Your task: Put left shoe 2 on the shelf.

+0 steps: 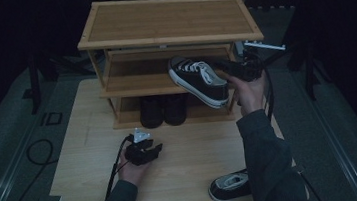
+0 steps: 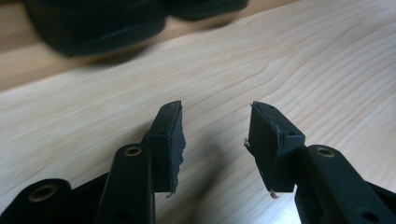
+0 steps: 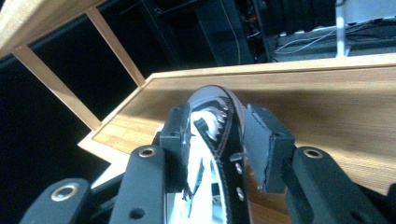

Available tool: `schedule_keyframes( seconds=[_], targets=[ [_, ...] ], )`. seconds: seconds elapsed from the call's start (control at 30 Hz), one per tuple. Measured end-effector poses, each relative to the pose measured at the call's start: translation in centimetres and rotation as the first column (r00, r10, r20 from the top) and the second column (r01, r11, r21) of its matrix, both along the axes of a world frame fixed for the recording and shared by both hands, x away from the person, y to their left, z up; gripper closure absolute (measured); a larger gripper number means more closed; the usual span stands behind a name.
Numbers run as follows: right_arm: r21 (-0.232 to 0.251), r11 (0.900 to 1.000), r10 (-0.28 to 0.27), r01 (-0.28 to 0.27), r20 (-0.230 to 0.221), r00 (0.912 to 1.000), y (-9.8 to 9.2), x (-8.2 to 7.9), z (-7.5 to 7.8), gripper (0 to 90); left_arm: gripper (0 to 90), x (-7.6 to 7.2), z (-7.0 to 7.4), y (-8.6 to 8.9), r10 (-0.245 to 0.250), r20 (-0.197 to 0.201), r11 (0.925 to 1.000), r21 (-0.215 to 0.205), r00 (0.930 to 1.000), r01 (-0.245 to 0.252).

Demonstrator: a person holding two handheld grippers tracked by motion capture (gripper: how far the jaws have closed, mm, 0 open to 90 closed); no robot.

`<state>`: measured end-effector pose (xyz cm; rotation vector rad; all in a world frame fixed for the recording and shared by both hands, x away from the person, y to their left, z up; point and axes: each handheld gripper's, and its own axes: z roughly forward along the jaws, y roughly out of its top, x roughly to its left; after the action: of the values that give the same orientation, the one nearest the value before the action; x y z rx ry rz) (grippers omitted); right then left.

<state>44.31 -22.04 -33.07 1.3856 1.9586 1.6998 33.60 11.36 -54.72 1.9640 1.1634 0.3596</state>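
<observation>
The pale wooden counter (image 1: 183, 165) carries a three-tier wooden shoe rack (image 1: 168, 21) at its far edge and a dark sneaker (image 1: 230, 186) near its front edge.

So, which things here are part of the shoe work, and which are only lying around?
Part of the job:
- sneaker in the right tool
- wooden rack
- second sneaker on the table

Lying about:
- dark shoes on the bottom shelf
- left tool, open, idle
</observation>
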Motion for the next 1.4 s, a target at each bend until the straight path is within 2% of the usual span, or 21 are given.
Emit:
schedule_keyframes(
  seconds=[0.13, 0.57, 0.73, 0.97, 1.03, 1.1, 1.23, 1.4],
  targets=[
    [-0.033, 0.999, -0.012, 0.012, 0.002, 0.9999, -0.5, -0.1, -0.1, 64.7, 58.1, 0.4, 0.6, -1.4, -0.036, 0.004, 0.9992, -0.016, 0.9993, 0.037],
    [-0.061, 0.998, -0.029, 0.028, -0.011, 0.9995, -2.5, -0.3, -1.5, 71.4, 69.5, 3.3, 1.8, -7.4, -0.084, 0.066, 0.9964, -0.004, 0.9943, 0.084],
    [-0.071, 0.997, -0.04, 0.038, -0.024, 0.9989, -3.1, -0.4, -2.2, 71.8, 75.0, 4.5, 1.8, -9.3, -0.068, 0.096, 0.9975, 0.023, 0.9931, 0.066],
    [-0.104, 0.994, -0.039, 0.035, -0.035, 0.9986, -3.7, -0.7, -3.2, 73.0, 89.5, 6.1, 1.3, -10.8, -0.051, 0.102, 0.9978, 0.049, 0.9935, 0.046],
    [-0.117, 0.993, -0.037, 0.032, -0.04, 0.9985, -3.8, -0.7, -3.5, 73.0, 90.0, 6.4, 1.1, -11.2, -0.05, 0.103, 0.9979, 0.045, 0.9935, 0.046],
    [-0.144, 0.989, -0.04, 0.035, -0.036, 0.9985, -3.7, -0.8, -3.6, 73.3, 90.0, 6.8, 0.9, -11.5, -0.049, 0.105, 0.9971, 0.063, 0.9933, 0.043],
    [-0.156, 0.987, -0.04, 0.034, -0.034, 0.9986, -3.8, -1.0, -3.8, 73.3, 90.0, 7.4, 0.6, -12.2, -0.028, 0.117, 0.9967, 0.079, 0.9927, 0.019],
    [-0.174, 0.984, -0.041, 0.034, -0.033, 0.9986, -4.0, -1.3, -4.1, 72.3, 90.0, 8.1, 0.2, -13.1, -0.008, 0.123, 0.9971, 0.076, 0.9924, -0.001]
  ],
)
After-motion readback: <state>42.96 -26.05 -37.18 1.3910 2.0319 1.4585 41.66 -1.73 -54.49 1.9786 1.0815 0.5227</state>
